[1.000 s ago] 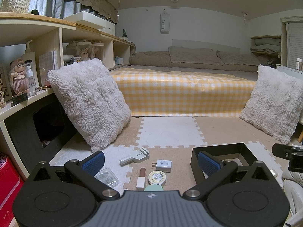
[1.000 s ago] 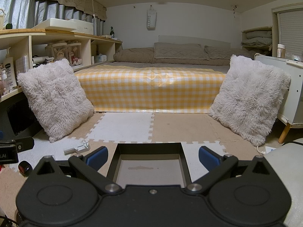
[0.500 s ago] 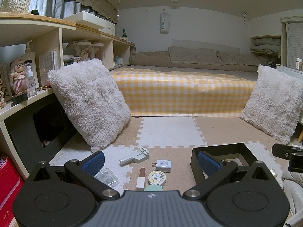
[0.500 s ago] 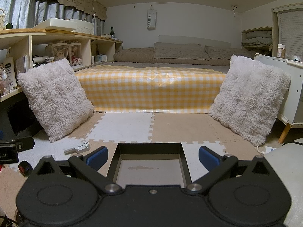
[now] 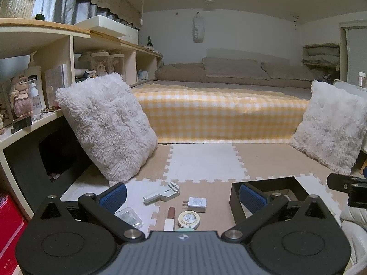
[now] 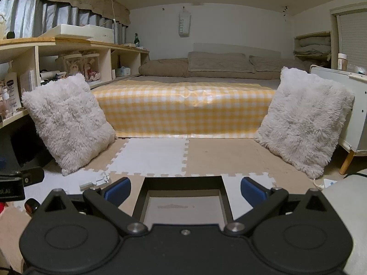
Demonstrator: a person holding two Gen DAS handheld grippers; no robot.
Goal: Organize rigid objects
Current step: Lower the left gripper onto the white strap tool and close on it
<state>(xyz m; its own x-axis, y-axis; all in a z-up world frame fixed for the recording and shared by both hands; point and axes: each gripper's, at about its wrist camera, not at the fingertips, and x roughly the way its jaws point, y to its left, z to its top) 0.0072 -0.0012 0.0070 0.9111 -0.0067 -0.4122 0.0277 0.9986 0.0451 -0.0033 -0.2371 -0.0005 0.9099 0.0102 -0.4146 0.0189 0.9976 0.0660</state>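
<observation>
Now, left hand-held gripper [image 5: 182, 196]: released, empty, above charger [image 5: 197, 204] and tin [image 5: 189, 219].
Right hand-held gripper [image 6: 185, 189]: released, empty, over box [image 6: 183, 181].

left gripper [image 5: 182, 197]: black, grey plate | right gripper [image 6: 185, 189]: black | fingers [image 6: 117, 190]: blue pads

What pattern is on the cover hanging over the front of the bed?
A yellow-and-white gingham check on the bed cover, clearest in the right wrist view.

Foam mat [image 5: 206, 167] carries charger [image 5: 197, 204], box [image 6: 183, 183], cushions [image 5: 107, 126].
</observation>
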